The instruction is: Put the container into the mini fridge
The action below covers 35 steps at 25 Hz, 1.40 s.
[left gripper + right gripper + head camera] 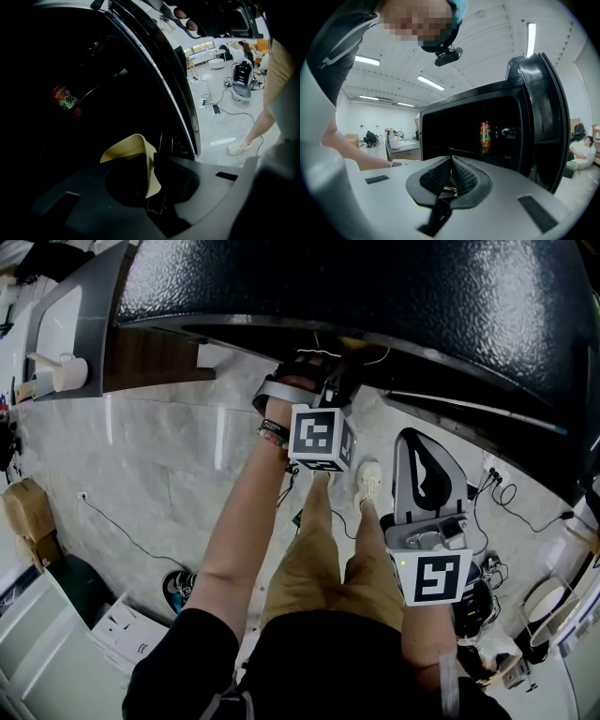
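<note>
**Pale container (126,145) inside the mini fridge (161,75)**
Left claw (151,161) stands slightly apart around the container's rim wall, apparently no longer pinching it in this dark view. Right claw (451,176) is closed and empty. The container looks light, thin and bendy, so hold its rim gently. A can (65,101) stands deeper inside.

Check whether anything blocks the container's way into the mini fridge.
Nothing visible does. The mini fridge has its door open, and the container, its wall between the jaws of the left gripper, is already in the dark opening. A can inside stands off to its left, apart from it.
</note>
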{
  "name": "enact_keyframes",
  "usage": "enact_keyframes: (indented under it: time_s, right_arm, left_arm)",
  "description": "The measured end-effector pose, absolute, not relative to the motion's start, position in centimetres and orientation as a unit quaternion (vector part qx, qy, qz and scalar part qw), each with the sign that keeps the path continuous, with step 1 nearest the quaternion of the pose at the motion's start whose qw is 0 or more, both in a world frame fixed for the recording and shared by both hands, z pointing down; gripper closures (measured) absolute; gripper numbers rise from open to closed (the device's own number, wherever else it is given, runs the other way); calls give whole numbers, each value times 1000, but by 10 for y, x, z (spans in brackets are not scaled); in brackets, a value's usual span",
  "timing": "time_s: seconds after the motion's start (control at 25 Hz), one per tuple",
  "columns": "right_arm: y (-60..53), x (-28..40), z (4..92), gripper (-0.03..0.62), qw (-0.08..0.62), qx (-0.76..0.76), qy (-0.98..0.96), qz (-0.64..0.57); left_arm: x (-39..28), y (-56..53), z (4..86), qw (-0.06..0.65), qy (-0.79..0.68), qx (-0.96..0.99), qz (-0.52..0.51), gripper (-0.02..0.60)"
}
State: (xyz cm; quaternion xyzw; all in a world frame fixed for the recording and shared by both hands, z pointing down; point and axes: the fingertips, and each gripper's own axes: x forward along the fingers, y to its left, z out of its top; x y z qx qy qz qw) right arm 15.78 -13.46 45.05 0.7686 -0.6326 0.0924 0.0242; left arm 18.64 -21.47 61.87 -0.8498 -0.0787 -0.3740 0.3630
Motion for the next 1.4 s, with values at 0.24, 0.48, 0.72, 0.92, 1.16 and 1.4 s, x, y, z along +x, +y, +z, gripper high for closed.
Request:
enact_keyframes:
  time_s: [0.24,0.48,0.72,0.92,1.16,1.4]
  right_arm:
    - [-130,161,450,557,24,771,-630,92]
    - [-127,162,455,557,26,773,-627,95]
    - [-126,161,453,557,26,774,-626,93]
    - [-125,160,452,557,28,770,-630,92]
    - [-127,157,459,557,30,766,-635,96]
    - [-135,158,466,557,38,761,-640,98]
  left_arm:
    - [201,-229,616,381,-45,-853,-355,433]
    - [197,-228,619,366,-44,-857,-359,434]
    - [188,-225,608,305,-12,-891,-337,456]
    - [175,-222,592,218,39,-929,-297,499]
    - [156,-211,590,137,69,-951,-268,526]
    - [144,-204,602,-5,115,-968,-225,558]
